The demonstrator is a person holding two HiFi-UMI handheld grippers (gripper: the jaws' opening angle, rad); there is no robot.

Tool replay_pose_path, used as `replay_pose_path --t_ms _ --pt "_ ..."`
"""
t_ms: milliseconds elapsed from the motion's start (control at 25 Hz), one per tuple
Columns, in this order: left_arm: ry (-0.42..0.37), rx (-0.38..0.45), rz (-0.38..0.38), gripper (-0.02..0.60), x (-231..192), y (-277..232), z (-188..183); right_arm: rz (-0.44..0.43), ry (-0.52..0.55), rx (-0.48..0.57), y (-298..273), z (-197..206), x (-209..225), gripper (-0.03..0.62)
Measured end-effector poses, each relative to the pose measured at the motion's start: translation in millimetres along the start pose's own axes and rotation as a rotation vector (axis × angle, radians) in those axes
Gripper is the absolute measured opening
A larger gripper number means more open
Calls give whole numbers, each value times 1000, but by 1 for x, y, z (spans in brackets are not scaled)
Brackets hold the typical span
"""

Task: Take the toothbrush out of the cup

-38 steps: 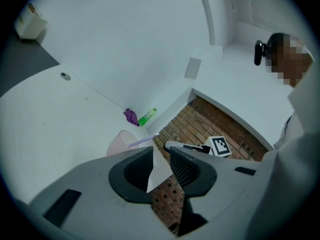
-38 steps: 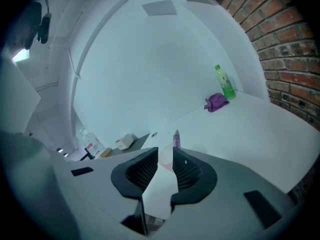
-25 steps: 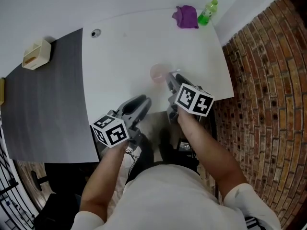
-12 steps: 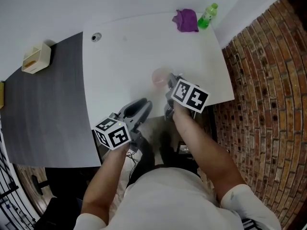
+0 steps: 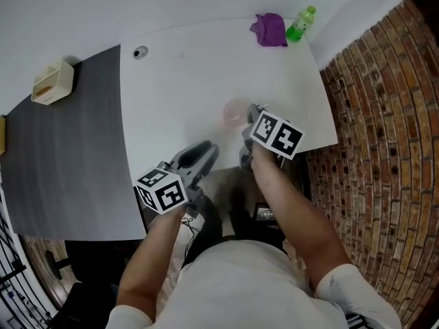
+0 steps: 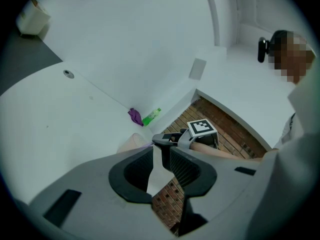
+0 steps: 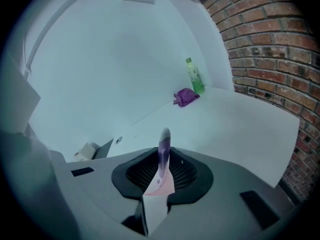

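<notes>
My R gripper [image 7: 162, 173] jaws have just been closing; they clamp the toothbrush [image 7: 164, 150] handle. The brush stands in the pink cup [image 5: 234, 112]. Pull straight up along the brush axis, no tilt, else the cup tips. L gripper [image 6: 161, 165]: empty, jaws slightly apart.

The left gripper [image 6: 161, 156], jaws slightly apart and empty, faces the right gripper [image 6: 163, 138] beside a pink cup [image 6: 132, 142].

Toothbrush [image 7: 163, 151] in cup [image 5: 233, 112] near table's [image 5: 178, 67] front edge (cloth [image 5: 269, 29] beside bottle [image 5: 300, 22] at far corner)
</notes>
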State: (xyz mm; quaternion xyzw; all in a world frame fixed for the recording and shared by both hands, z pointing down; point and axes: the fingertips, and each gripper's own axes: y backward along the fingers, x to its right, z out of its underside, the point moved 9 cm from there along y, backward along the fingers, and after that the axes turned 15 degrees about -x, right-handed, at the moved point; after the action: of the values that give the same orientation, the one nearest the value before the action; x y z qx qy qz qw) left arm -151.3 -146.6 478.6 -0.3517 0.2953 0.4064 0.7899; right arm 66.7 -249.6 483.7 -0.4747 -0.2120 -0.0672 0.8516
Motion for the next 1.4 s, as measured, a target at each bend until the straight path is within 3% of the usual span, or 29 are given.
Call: replay_pose_path --t_ms 480,760,1160,1400 --pt "16 17 7 83 -8 4 -4 -16 99 15 5 -4 -8 66" --pt "22 28 7 83 -8 6 -6 -89 121 37 11 -6 -4 64" --pt "30 42 10 83 -5 7 -5 -257 160 55 20 -8 5 64" --pt "30 57 3 83 -4 7 -6 -278 173 56 27 -9 11 64"
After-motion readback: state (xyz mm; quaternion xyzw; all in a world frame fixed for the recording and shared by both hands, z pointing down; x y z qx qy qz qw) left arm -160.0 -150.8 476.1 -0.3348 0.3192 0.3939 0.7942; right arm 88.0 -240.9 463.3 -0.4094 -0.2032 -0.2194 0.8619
